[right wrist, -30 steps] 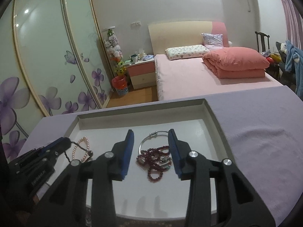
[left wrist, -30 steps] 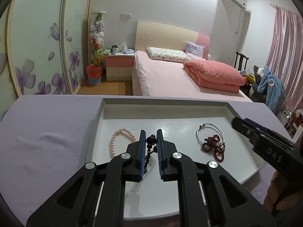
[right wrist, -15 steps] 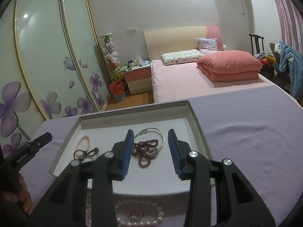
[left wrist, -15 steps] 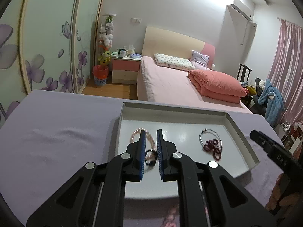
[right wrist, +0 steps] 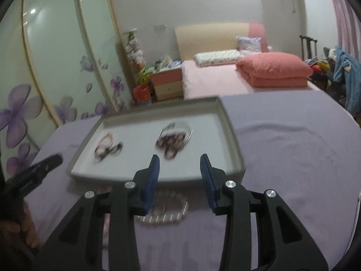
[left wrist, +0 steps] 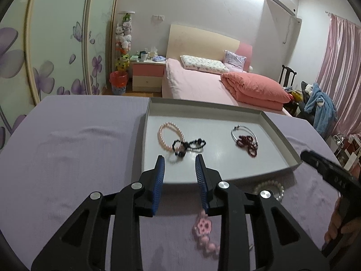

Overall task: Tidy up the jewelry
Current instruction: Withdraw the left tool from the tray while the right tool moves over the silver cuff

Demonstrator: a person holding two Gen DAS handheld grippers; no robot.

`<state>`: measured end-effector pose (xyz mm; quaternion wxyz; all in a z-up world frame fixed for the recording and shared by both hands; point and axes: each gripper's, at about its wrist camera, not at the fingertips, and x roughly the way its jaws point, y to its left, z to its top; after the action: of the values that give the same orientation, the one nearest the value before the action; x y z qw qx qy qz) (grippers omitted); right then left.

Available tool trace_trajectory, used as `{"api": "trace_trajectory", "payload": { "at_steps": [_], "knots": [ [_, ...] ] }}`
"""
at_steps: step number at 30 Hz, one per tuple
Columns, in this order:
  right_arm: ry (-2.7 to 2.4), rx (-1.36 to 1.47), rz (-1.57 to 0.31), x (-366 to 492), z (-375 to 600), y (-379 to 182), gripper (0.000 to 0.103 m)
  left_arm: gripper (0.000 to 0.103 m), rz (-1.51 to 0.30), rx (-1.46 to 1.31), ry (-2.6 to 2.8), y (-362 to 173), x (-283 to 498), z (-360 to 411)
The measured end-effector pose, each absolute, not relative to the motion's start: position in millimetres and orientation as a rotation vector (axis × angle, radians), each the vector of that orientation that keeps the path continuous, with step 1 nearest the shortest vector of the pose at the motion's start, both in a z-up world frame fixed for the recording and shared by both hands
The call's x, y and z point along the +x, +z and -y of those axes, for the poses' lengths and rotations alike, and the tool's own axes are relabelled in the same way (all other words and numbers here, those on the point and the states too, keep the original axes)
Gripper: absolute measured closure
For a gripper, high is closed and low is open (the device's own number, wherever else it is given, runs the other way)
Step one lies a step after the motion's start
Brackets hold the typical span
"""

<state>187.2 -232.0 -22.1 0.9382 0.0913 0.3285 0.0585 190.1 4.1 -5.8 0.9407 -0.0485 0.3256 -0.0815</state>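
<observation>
Lilac cloth [left wrist: 67, 158] covers the table from edge to edge. Nearest on it lie a blurred pink flower trinket [left wrist: 204, 228] under the left claw [left wrist: 179, 164] and a ring of pale pearls [right wrist: 168, 205] under the right claw [right wrist: 179, 163]. The left claw's jaws are opening with nothing between them; the right claw stands spread and grips nothing. Just beyond sits a shallow grey tray [left wrist: 279, 133]. Inside it a pink pearl bracelet [left wrist: 170, 135] touches a string of black beads [left wrist: 189, 145] on the left side, and a silver bangle [left wrist: 242, 132] lies tangled with dark red beads [left wrist: 248, 143] on the right, well apart from the first pair. Farther back are a pink bed [left wrist: 198, 85] with a folded quilt [left wrist: 255, 89], and wardrobe doors [left wrist: 56, 45] painted with purple flowers.
</observation>
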Motion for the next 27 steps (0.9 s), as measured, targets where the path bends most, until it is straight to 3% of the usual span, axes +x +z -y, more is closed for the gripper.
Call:
{"api": "trace_trajectory", "payload": {
  "at_steps": [5, 11, 15, 27],
  "knots": [
    [0.240, 0.148, -0.765, 149.2, 209.3, -40.0, 0.063, 0.070, -0.675, -0.107, -0.145, -13.6, 180.9, -11.7],
    [0.321, 0.108, -0.839, 102.3, 173.6, -60.0, 0.040, 0.070, -0.669, -0.130, -0.105, -15.4, 170.0, -31.5],
    [0.313, 0.082, -0.875, 84.3, 152.8, -69.7, 0.034, 0.066, -0.650, -0.144, -0.072, -12.0, 158.6, -47.7],
    [0.148, -0.049, -0.897, 91.4, 115.7, -83.6, 0.034, 0.066, -0.645, -0.190, -0.054, -11.0, 146.1, -64.4]
  ]
}}
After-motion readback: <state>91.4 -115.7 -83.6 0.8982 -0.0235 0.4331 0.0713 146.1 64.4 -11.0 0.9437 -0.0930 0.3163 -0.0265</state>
